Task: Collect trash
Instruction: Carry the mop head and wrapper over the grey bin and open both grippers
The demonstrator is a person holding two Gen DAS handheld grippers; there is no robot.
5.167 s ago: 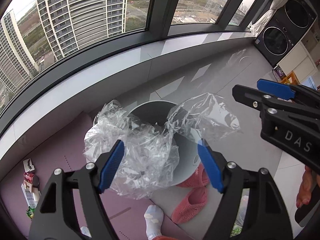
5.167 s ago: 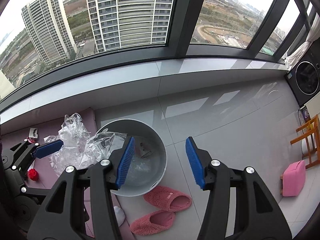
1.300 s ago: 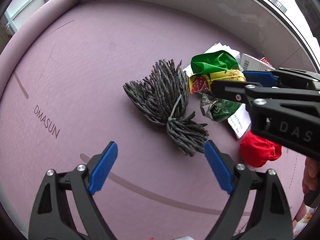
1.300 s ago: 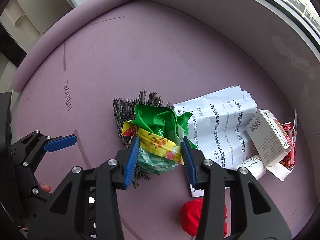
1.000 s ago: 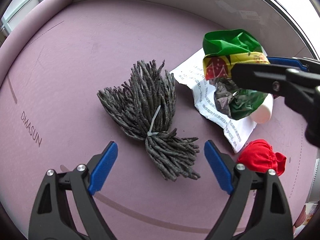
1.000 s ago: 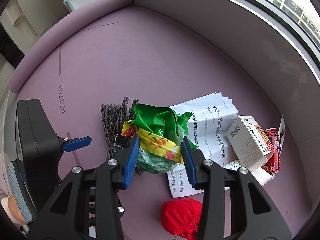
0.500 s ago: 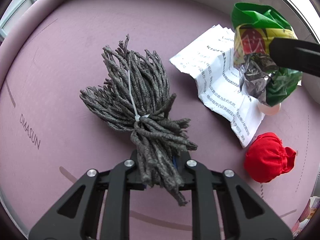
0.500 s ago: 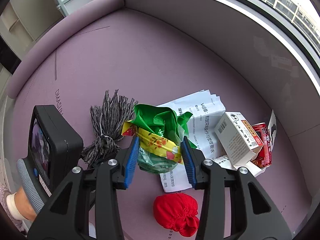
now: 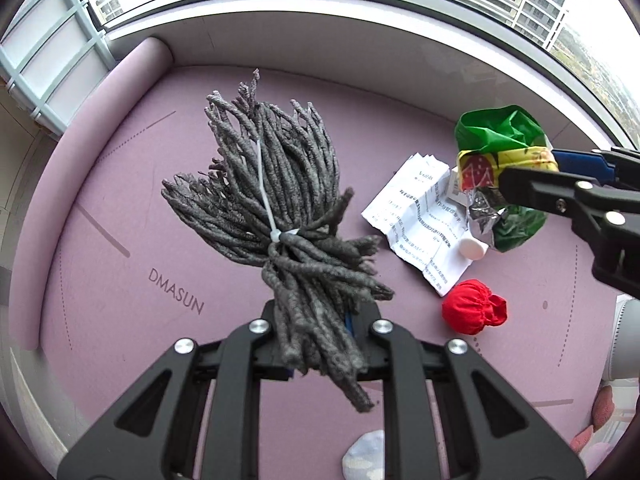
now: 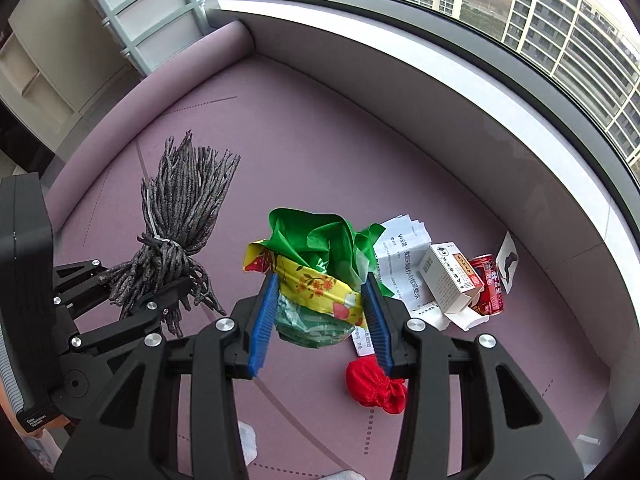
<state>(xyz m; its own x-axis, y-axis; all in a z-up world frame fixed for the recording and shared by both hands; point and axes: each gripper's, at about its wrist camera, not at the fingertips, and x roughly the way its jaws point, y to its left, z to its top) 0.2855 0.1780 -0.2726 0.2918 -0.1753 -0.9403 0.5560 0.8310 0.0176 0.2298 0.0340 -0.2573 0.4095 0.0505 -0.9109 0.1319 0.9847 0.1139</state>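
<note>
Right tool [image 10: 320,316] clamped on green and yellow snack wrapper [image 10: 316,268], left tool [image 10: 160,292] gripping grey yarn bundle [image 10: 180,216], purple mat [image 10: 320,140] below with red cloth ball [image 10: 374,386], white leaflet [image 10: 404,260], small carton [image 10: 448,280], red can [image 10: 488,284]

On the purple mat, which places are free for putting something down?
The mat is bare between the rolled edge and the window ledge. It is crowded around the paper sheet, box, can and red pouch.

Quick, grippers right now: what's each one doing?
Left gripper: closed on the grey yarn bundle, lifted off the mat.
Right gripper: closed on the crumpled green and yellow wrapper.
</note>
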